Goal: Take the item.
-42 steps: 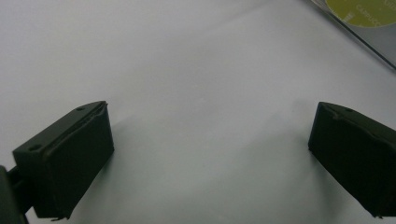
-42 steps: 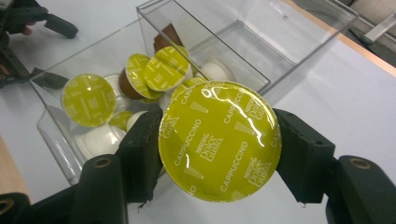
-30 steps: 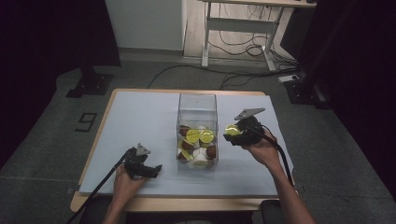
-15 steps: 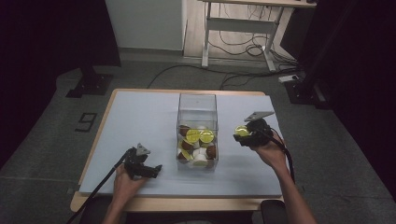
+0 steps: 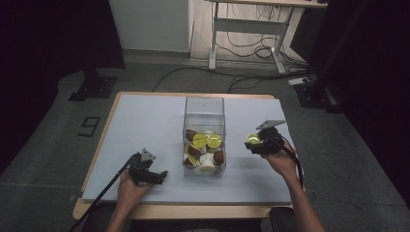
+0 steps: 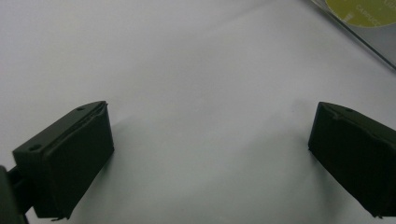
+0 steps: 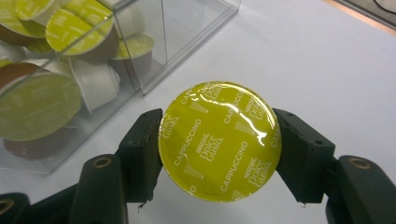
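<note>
A clear plastic box point(image 5: 204, 111) stands in the middle of the white table point(image 5: 145, 121), partly filled with coffee capsules point(image 5: 205, 147) with yellow-green lids. My right gripper point(image 5: 252, 143) is to the right of the box, low over the table, shut on one capsule point(image 7: 219, 140) whose yellow-green foil lid reads "cappuccino". In the right gripper view the box point(image 7: 154, 51) lies up and to the left. My left gripper point(image 5: 162, 175) rests near the table's front edge, left of the box, open with nothing between its jaws point(image 6: 210, 154).
The table's wooden rim point(image 5: 174, 212) runs along the front. A desk frame with cables point(image 5: 251, 43) stands on the floor behind the table. Dark stands point(image 5: 92, 87) flank the table at left and right.
My right gripper, still holding the capsule, has moved right, away from the box, and lower toward the table. The left gripper has stayed put.
</note>
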A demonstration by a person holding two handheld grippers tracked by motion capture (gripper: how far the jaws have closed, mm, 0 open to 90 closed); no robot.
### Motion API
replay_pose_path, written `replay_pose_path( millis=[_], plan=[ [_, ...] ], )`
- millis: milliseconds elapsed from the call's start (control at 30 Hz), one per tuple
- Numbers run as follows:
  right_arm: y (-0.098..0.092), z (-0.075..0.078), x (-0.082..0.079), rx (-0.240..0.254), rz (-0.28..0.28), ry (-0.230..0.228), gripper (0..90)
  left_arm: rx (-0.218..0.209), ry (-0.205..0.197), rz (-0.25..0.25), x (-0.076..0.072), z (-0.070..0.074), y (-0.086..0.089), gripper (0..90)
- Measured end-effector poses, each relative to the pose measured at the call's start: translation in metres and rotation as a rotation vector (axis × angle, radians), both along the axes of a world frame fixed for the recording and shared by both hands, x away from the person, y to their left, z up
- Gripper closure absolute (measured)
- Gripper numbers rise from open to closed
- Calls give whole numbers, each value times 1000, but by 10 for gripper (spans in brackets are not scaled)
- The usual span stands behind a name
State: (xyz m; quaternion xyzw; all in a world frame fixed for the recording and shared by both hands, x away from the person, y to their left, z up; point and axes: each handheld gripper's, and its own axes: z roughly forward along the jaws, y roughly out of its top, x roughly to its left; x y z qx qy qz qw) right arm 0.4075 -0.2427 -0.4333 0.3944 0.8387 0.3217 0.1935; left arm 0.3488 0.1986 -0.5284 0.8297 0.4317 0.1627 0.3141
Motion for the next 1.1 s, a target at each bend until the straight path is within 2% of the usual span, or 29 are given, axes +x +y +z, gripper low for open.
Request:
replay_pose_path(
  millis=[433,1100],
  plan=[
    [1,-24,5,-20,-4,14,379,0,0,-1,0,0,0,0],
    [7,-55,9,1,3,50,378,-1,0,0,0,0,0,0]
  ],
)
